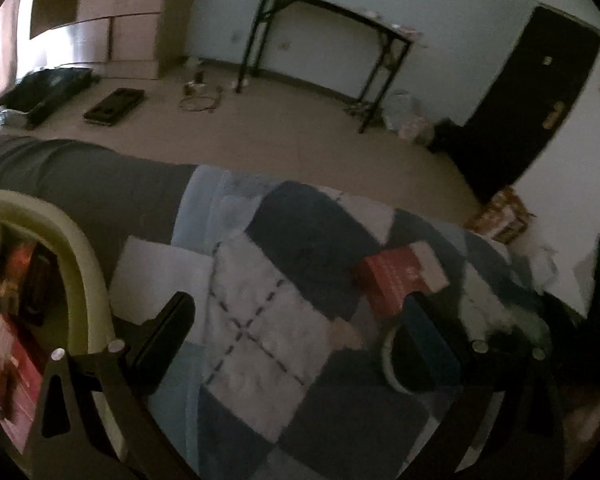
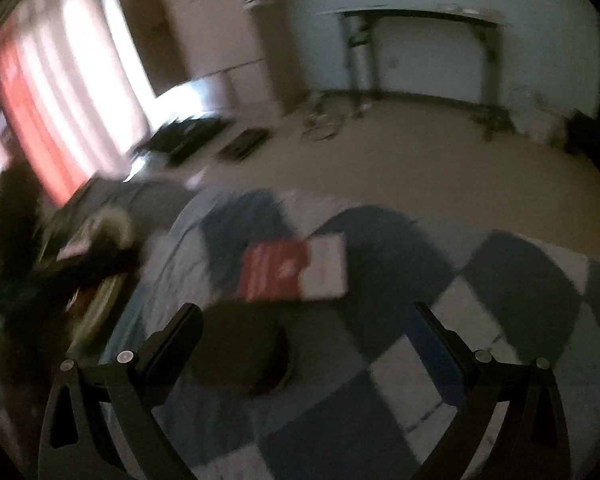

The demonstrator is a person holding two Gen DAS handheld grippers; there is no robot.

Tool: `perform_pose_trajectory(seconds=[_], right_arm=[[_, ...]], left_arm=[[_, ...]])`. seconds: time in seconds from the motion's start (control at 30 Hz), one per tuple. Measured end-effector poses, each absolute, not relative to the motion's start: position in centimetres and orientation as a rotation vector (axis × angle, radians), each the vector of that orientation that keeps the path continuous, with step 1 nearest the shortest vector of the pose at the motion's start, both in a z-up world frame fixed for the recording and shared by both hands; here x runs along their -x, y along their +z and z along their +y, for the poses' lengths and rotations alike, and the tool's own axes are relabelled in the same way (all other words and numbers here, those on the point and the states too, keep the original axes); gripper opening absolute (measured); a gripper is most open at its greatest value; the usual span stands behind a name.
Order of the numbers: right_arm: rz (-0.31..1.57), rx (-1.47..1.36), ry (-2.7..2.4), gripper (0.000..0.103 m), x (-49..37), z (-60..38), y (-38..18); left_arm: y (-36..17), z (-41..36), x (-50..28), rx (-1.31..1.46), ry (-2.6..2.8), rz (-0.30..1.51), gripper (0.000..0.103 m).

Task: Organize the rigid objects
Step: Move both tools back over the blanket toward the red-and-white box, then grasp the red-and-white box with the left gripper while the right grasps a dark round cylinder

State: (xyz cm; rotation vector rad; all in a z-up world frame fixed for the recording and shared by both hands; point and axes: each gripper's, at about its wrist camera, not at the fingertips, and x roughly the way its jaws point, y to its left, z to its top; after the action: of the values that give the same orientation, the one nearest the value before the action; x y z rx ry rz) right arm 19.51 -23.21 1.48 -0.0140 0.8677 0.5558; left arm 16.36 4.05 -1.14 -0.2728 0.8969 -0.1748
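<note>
A red and white box lies on the checked blanket on the bed; it also shows in the right wrist view. My left gripper is open and empty above the blanket, with the box just beyond its right finger. A pale green basket at the far left holds red and dark boxes. My right gripper is open and empty, with the box just ahead of it. A dark round object lies by its left finger. The right wrist view is blurred.
Beyond the bed is a tan floor with a black-legged table against the wall, dark flat items and a dark door. The basket shows at the left of the right wrist view. Red curtains hang at the left.
</note>
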Motion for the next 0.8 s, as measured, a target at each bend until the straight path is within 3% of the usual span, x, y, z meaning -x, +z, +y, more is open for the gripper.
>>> perform_pose_trajectory(seconds=[0.33,0.4,0.43,0.8], right_arm=[[1.014,0.211,0.621,0.102,-21.6,-18.2,-2.1],[1.022,0.216,0.629,0.088,-21.9,-18.1,-2.5],[1.016,0.216,0.641,0.068,-21.9,-18.1,-2.5],[0.759,-0.093,0.368,0.069,-19.1,-34.5,5.2]], left_arm=[[-1.0,6.5,-16.4,0.361,-0.11,0.88,0.103],[-1.3,5.9,-16.5,0.352,-0.118,0.894,0.103],[-1.4,5.6,-16.6,0.343,-0.127,0.898,0.103],[-3.7,-5.0,-17.7,0.225,-0.23,1.028,0.103]])
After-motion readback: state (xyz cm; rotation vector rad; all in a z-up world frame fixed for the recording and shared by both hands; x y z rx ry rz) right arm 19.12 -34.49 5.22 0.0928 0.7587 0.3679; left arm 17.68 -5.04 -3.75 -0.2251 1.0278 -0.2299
